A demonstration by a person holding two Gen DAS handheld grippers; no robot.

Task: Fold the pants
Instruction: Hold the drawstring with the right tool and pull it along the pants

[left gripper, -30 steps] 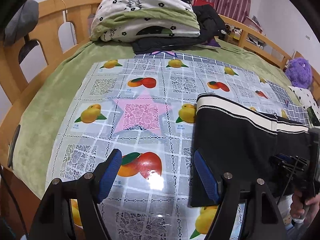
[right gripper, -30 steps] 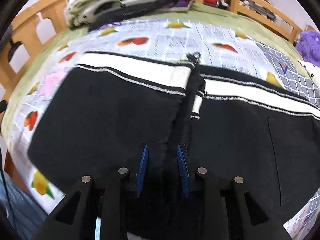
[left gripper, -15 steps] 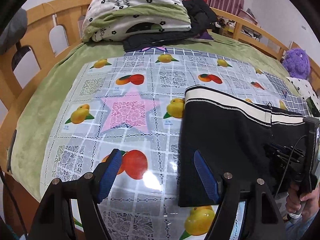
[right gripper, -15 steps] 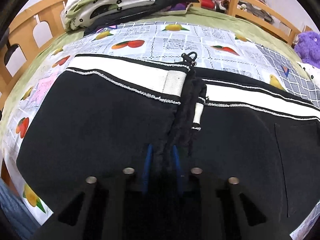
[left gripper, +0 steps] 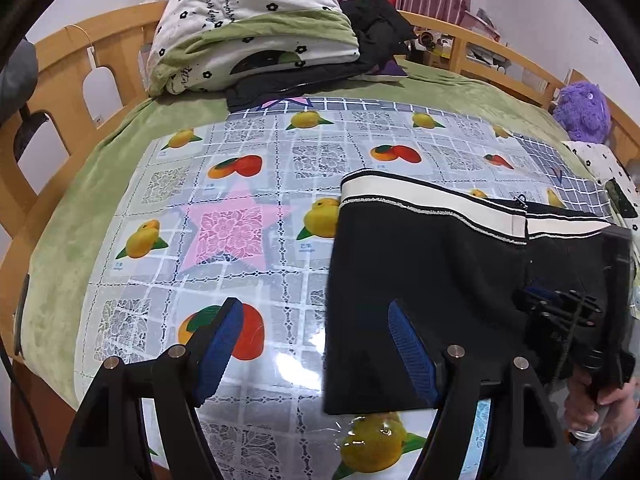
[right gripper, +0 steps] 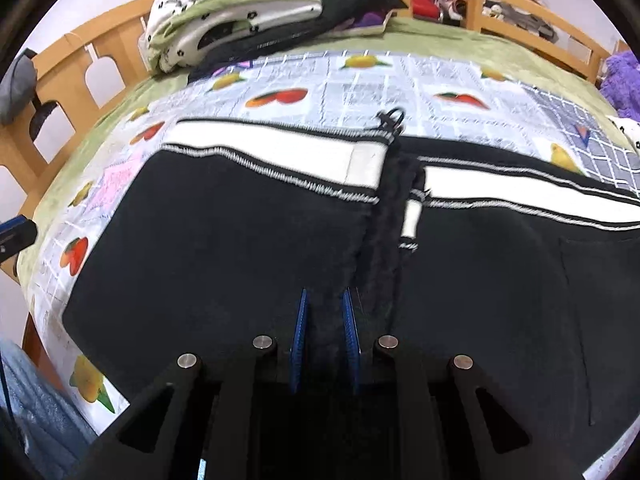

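Note:
Black pants with a white striped band (left gripper: 420, 264) lie flat on the fruit-print tablecloth (left gripper: 240, 184); they fill the right wrist view (right gripper: 224, 240). My left gripper (left gripper: 316, 344) is open and empty, hovering at the pants' left edge, its right finger over the black fabric. My right gripper (right gripper: 325, 332) has its jaws pinched on a raised ridge of black fabric at the pants' middle fold. It shows in the left wrist view (left gripper: 560, 312) on the pants at the right.
Folded bedding and dark clothes (left gripper: 256, 32) are piled at the far side of the green bed cover. A wooden bed rail (left gripper: 60, 92) runs around. A purple plush toy (left gripper: 584, 112) sits at the far right.
The left gripper view has shifted so the pants' left edge sits further left and closer. The right gripper narrowed onto the fabric ridge, then stayed pinched on it.

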